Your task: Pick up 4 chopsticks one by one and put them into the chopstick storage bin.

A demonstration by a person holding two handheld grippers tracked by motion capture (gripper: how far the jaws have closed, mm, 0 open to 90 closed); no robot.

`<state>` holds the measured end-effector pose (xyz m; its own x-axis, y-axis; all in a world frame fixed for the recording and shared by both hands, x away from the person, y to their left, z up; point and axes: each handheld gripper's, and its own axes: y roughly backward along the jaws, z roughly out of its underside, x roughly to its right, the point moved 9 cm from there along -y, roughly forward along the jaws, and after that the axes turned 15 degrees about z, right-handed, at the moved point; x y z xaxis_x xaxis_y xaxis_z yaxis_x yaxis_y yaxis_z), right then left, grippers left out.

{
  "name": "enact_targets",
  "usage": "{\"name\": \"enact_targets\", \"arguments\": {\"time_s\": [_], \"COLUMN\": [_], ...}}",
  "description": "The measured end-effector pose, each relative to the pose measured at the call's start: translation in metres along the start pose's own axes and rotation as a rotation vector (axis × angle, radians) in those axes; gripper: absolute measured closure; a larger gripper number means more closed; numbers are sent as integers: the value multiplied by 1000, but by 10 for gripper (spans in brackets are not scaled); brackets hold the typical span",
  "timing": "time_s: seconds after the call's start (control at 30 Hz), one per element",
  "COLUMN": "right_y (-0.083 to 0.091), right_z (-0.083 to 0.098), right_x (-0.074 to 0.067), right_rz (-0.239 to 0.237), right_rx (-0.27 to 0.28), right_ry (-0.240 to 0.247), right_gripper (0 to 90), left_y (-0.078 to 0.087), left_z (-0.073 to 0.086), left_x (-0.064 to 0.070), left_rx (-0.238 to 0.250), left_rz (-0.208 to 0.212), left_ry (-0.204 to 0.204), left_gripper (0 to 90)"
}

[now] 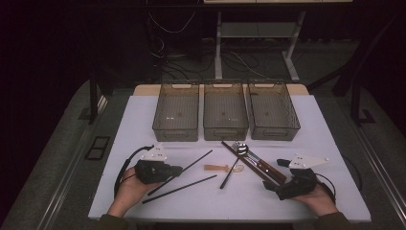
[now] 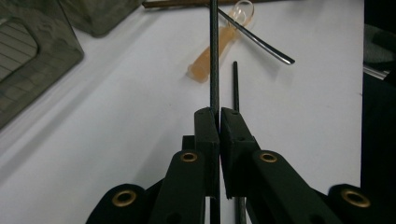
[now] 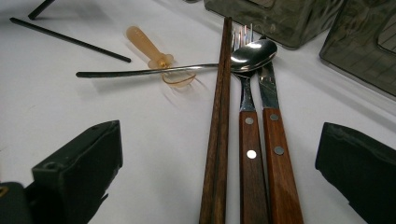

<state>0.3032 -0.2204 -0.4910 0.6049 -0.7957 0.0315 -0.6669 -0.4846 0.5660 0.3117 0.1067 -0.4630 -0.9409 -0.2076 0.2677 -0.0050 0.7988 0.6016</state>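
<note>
Presently, on the white table (image 1: pixel 143 120):

- Left gripper (image 1: pixel 177 169), near left: jaws clamped together on one black chopstick (image 2: pixel 214 56), gripped near its near end, so most of the rod runs out beyond the pads toward the far right. Its mate, the second black chopstick (image 2: pixel 236 84), lies flat just beside the jaws. Risk: held so close to one end, the rod may pivot in the pads when lifted, and its free tip could sweep the amber spoon (image 2: pixel 219 44) or the steel spoon (image 3: pixel 252 53) whose handle crosses there.
- Right gripper (image 1: pixel 269 186), near right: jaws wide apart, holding nothing, set either side of the wooden chopsticks (image 3: pixel 219 140), the fork (image 3: pixel 250 154) and the knife (image 3: pixel 278 158). Risk: these three lie side by side, seemingly touching, so closing here may catch more than one, or nudge the steel spoon resting across their far ends.
- Three grey bins (image 1: pixel 225 115), far side, side by side. Risk: a long chopstick carried crosswise may strike a rim and twist loose.
</note>
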Motion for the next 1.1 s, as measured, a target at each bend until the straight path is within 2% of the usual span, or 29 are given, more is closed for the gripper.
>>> {"name": "enact_targets", "arguments": {"time_s": [0.33, 0.63, 0.87, 0.97, 1.1], "right_y": [1, 1, 2, 2, 3], "right_z": [0, -1, -2, -2, -4], "right_x": [0, -1, 0, 1, 2], "right_rz": [0, -3, -7, -9, -8], "right_rx": [3, 7, 13, 14, 20], "right_ry": [0, -5, -21, -29, -40], "right_gripper": [9, 9, 9, 9, 9], "left_y": [12, 18, 23, 24, 27], "left_z": [-21, -33, -48, -55, -65], "left_x": [-6, -14, -22, -26, -32], "left_rx": [74, 112, 137, 161, 171], "left_rz": [-28, -48, -74, -69, -84], "left_ry": [-5, 14, 7, 24, 25], "left_gripper": [858, 858, 857, 857, 857]}}
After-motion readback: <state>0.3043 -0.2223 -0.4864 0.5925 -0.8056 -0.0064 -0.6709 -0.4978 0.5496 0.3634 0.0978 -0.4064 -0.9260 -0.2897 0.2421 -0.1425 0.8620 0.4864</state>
